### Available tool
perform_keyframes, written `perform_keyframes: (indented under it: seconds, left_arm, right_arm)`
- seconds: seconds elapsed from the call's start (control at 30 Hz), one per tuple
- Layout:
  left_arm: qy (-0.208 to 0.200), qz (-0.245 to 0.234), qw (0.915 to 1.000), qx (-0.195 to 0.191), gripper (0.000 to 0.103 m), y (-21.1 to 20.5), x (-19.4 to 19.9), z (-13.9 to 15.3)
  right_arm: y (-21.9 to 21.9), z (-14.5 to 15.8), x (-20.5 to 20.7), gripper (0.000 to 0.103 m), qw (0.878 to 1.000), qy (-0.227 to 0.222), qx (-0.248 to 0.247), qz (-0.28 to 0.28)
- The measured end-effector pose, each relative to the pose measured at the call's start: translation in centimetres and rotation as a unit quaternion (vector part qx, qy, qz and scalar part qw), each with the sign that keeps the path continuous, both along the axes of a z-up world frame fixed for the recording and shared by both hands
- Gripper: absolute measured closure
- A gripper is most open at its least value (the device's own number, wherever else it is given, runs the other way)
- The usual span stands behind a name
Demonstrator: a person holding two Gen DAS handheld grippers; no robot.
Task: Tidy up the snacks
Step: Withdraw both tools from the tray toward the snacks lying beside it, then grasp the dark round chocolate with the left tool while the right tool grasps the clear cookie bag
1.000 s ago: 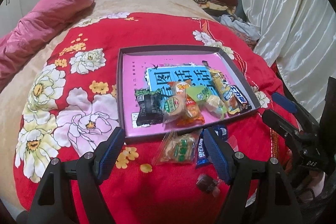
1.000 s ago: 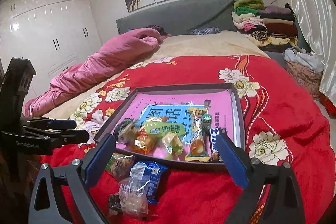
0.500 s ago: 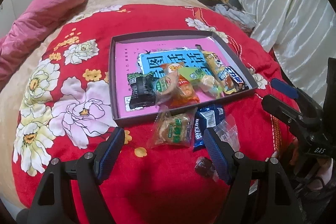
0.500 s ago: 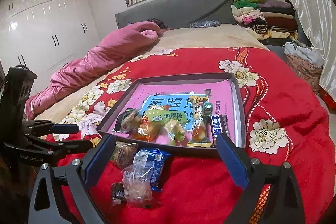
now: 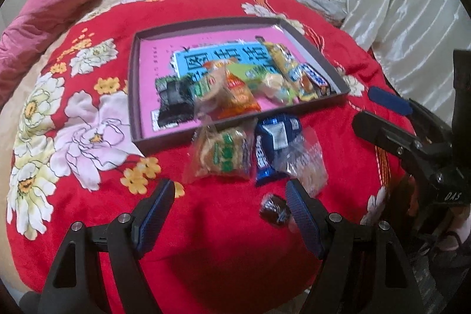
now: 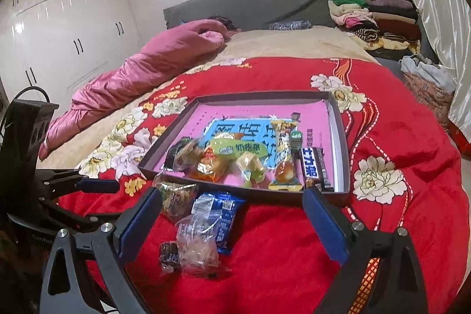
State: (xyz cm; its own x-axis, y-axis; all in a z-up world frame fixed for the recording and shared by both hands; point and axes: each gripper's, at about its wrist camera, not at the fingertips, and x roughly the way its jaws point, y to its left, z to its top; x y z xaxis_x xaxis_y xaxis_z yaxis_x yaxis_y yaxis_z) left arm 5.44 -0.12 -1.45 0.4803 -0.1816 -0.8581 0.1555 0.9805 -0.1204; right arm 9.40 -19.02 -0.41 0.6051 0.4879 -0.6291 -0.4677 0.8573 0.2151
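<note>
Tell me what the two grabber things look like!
Both are black plastic frames with silver screws. The left gripper and right gripper have blue grippy pads inside their fingers. White lettering marks their bodies, and a black cable loops behind the left one.

Tray snacks (image 5: 235, 87) motion-blurred, dark candy (image 5: 275, 209) partly behind tongs

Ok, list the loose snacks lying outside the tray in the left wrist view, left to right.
Clear green-labelled packet → blue packet → clear crinkled bag. The small dark candy sits nearer, below these.
</note>
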Motion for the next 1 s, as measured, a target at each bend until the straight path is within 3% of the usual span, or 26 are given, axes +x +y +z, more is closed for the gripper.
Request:
perform_keyframes:
  seconds: [0.43,1.0]
  left_arm:
    - [0.04,-0.052,0.9977,0.016,0.024,-2.6,-0.3,-3.1]
    - [0.048,-0.06,0.997,0.007,0.024,-4.0,-0.1,-5.0]
  right_arm:
    - [1.4,-1.5,-0.3,0.006,0.999,0.038,-0.018,0.028]
    - [4.2,-4.5,-0.3,0.008,0.992,0.089,-0.069,0.058]
